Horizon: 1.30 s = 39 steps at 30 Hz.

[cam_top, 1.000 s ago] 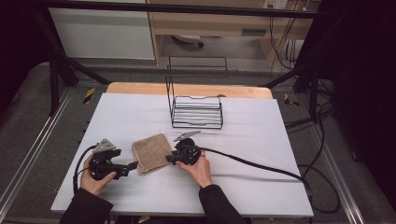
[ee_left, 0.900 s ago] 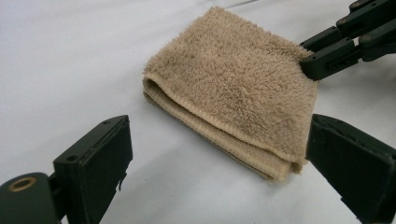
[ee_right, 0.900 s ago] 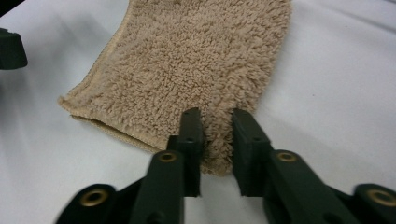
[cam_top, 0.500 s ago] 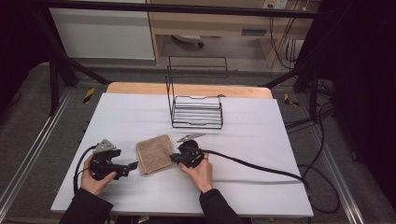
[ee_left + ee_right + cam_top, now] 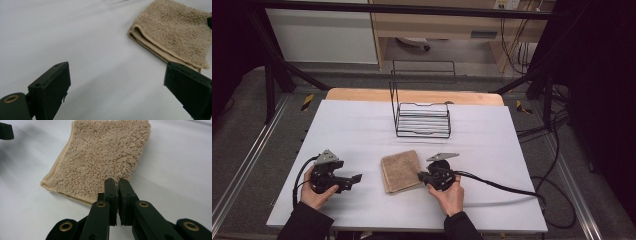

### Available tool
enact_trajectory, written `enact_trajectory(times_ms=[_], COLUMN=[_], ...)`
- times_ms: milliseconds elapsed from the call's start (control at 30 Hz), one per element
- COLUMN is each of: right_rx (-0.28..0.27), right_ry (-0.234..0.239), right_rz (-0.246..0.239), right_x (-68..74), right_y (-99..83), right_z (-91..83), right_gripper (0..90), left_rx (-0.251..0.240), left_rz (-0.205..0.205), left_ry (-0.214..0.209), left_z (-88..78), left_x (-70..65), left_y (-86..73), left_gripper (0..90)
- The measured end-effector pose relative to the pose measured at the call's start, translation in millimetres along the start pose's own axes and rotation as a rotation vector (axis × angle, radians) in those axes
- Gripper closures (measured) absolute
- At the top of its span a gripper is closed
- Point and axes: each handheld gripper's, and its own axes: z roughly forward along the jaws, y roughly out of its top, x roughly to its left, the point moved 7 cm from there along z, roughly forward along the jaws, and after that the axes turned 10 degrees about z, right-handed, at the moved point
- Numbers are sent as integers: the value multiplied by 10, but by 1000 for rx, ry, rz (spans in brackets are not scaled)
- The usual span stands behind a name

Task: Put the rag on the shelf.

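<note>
Nearest, at the bottom edge of the high view, two dark sleeves and two hands: the left hand (image 5: 314, 192) around the left gripper (image 5: 353, 179), the right hand (image 5: 451, 196) around the right gripper (image 5: 422, 176). Resting low on the white table (image 5: 362, 130), both of them, with a grey three-cornered plate on top of each and a black cable trailing away from each. Left gripper spread wide, nothing between its jaws, only bare white table there in the left gripper view; aimed toward the tan towel (image 5: 175, 32), which lies a little apart from it. Right gripper (image 5: 117, 185) pressed nearly closed, with just a thin slit between the jaws, tips meeting the near edge of the towel (image 5: 100, 160) in the right gripper view; whether any cloth is actually pinched there, cannot tell. Between the two grippers, near the front middle of the table, the folded towel (image 5: 401, 171), flat, layered edge visible along one side, fuzzy pile on top. Farther back, well apart from the towel, a black wire rack (image 5: 422, 112) standing upright near the table's far edge. Beyond that, a strip of wooden tabletop (image 5: 362, 94), then grey floor, black frame posts and loose cables at the right.
</note>
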Motion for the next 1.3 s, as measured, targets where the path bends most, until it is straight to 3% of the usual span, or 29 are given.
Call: enact_trajectory(times_ms=[600, 767, 867, 900, 1100, 1200, 1300], right_rx=[9, -23, -85, -85, -130, -164, -163], right_ry=[-15, 18, 42, 42, 60, 67, 65], right_rz=[13, -26, -52, -52, -91, -93, -90], right_x=[-179, -236, -340, -340, -507, -591, -684], right_y=[-297, -254, -149, -149, -13, 13, -1], right_z=[-216, -263, -378, -378, -529, -565, -583], right_gripper=[830, 702, 555, 555, 329, 227, 161], left_rx=[14, 18, 16, 17, 25, 24, 30], left_rz=[6, 10, 6, 6, 27, 29, 42], left_ry=[-29, -36, -46, -47, -51, -50, -39], left_z=[107, 149, 183, 198, 294, 355, 426], left_x=[-122, -180, -215, -228, -321, -370, -406], left_y=[45, 78, 116, 134, 275, 344, 413], left_gripper=[50, 50, 51, 51, 54, 63, 68])
